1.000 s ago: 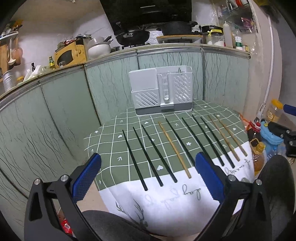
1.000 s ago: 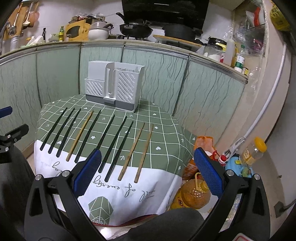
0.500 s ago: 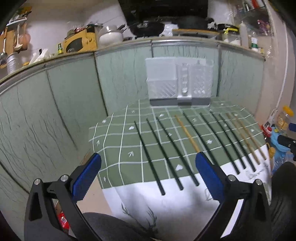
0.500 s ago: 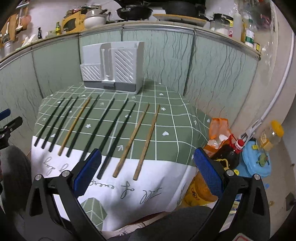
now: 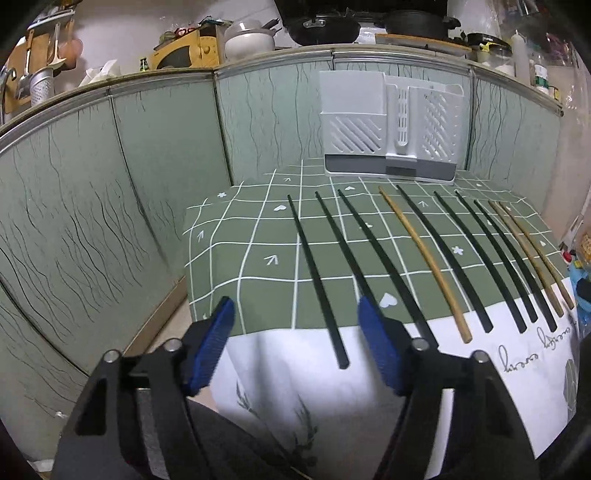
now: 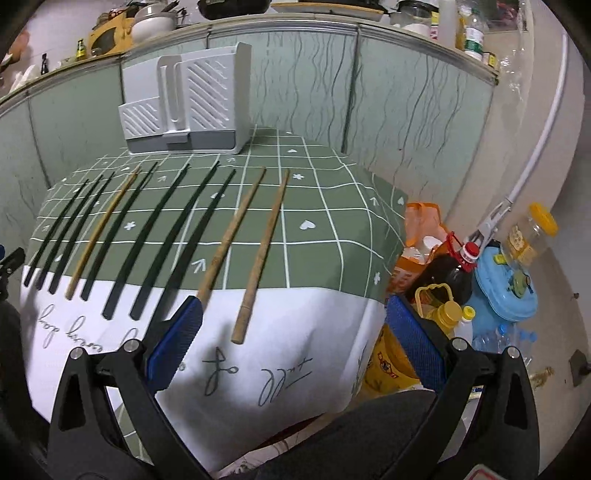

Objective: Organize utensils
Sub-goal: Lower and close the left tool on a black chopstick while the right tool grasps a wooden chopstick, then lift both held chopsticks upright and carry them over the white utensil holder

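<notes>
Several chopsticks lie side by side on a table with a green checked cloth (image 5: 255, 229) (image 6: 332, 221); most are black, three are wooden. A white slotted utensil holder (image 5: 388, 125) (image 6: 184, 107) stands at the table's far edge. My left gripper (image 5: 295, 306) hovers over the near edge. Its jaws are closing around the near end of the leftmost black chopstick (image 5: 317, 280), but the pads do not touch it. My right gripper (image 6: 295, 306) is open, and the near end of the rightmost wooden chopstick (image 6: 262, 254) lies between its fingers, untouched.
Green cabinet fronts (image 5: 110, 221) wall in the table at the back and left. To the right of the table, the floor holds oil bottles (image 6: 447, 280), an orange bag (image 6: 421, 229), a blue lidded tub (image 6: 506, 288) and a jar (image 6: 532, 236). Pots crowd the counter (image 5: 321, 26).
Both grippers have sunk and come closer to the table's near edge, so the chopsticks look larger. The left gripper's jaws stand narrower than before. The chopsticks have not moved.
</notes>
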The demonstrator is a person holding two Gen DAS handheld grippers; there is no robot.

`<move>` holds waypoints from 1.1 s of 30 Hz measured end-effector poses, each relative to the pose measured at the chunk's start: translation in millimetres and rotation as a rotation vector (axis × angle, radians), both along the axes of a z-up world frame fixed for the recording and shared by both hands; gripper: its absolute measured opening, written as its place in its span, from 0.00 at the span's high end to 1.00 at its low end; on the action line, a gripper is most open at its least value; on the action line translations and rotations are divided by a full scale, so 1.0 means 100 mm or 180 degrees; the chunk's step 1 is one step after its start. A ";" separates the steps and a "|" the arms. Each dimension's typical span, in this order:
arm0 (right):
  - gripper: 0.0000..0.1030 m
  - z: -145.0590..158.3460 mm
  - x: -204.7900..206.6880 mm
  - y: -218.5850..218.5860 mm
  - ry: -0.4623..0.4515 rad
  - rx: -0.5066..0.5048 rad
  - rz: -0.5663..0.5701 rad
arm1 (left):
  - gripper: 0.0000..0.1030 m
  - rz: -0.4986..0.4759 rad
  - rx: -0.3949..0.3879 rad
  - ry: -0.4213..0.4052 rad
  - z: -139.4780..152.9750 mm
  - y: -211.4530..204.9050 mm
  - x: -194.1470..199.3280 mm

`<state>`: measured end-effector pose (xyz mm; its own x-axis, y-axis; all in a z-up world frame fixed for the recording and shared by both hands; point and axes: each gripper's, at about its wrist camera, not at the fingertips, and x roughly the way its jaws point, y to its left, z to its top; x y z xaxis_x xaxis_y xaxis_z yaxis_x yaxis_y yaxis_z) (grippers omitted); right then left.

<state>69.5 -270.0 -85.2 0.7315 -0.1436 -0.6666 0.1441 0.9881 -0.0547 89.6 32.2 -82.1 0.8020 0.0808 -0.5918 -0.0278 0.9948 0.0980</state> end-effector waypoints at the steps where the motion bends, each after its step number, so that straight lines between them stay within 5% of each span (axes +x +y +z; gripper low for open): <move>1: 0.13 -0.03 0.01 0.00 0.0005 0.0019 -0.0005 | 0.38 -0.0008 0.0027 0.0010 -0.01 -0.02 0.00; 9: 0.42 -0.20 0.07 0.10 0.0042 0.0137 0.0146 | 0.65 -0.0096 0.0084 0.0213 -0.16 -0.18 0.10; 15: 0.63 -0.23 0.13 0.17 0.0025 0.0075 0.0164 | 0.67 -0.0047 0.0094 0.0223 -0.23 -0.23 0.12; 17: 0.75 -0.23 0.13 0.18 0.0004 0.0014 0.0119 | 0.69 -0.0016 0.0139 0.0210 -0.24 -0.25 0.12; 19: 0.92 -0.22 0.12 0.17 -0.0011 0.0001 0.0089 | 0.84 0.0022 0.0122 0.0206 -0.24 -0.24 0.12; 24: 0.93 -0.23 0.14 0.21 -0.0007 -0.0075 0.0092 | 0.93 0.0032 0.0036 0.0206 -0.23 -0.19 0.12; 33: 0.93 -0.06 0.10 0.14 -0.0059 0.0035 0.0164 | 0.92 0.0004 -0.0035 0.0159 -0.06 -0.12 0.09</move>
